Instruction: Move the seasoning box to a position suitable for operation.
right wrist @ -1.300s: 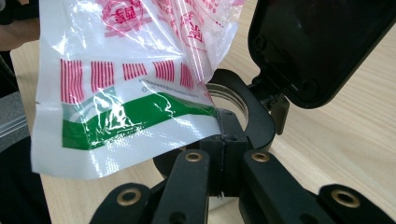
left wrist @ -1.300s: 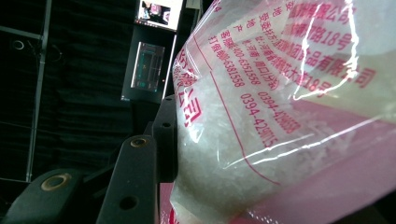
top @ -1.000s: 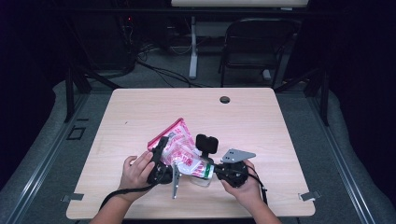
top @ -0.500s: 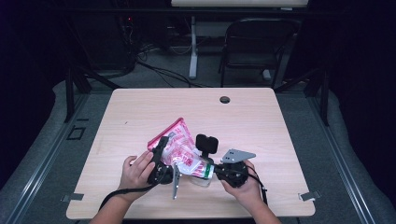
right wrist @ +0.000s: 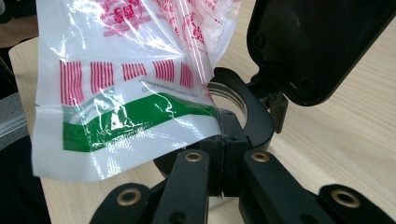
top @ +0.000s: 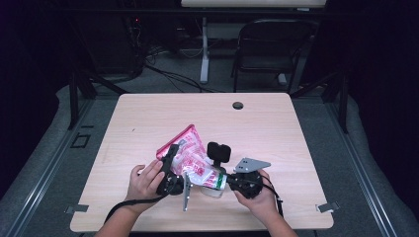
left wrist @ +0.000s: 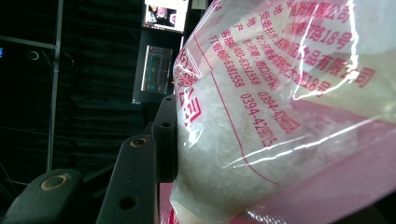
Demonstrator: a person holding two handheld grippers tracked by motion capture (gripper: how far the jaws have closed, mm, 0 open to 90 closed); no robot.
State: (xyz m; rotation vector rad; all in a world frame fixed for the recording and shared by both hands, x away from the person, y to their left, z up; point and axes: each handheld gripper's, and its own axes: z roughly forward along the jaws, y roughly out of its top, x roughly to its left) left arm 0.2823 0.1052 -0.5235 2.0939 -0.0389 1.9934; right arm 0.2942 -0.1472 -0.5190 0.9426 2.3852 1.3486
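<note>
Left claw (top: 174, 170) grips the pink bag (top: 190, 158) – right claw (right wrist: 223, 140) is pinched tight on the bag's lower edge, above a lidded jar (right wrist: 243, 112).

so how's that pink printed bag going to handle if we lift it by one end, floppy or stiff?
Probably floppy: the bag is thin crinkled film that folds where the right tool pinches its edge. Likely bottom-heavy, since white grains bulge against the left tool. The glossy film may slip, so a grip on the filled part looks safer.
</note>
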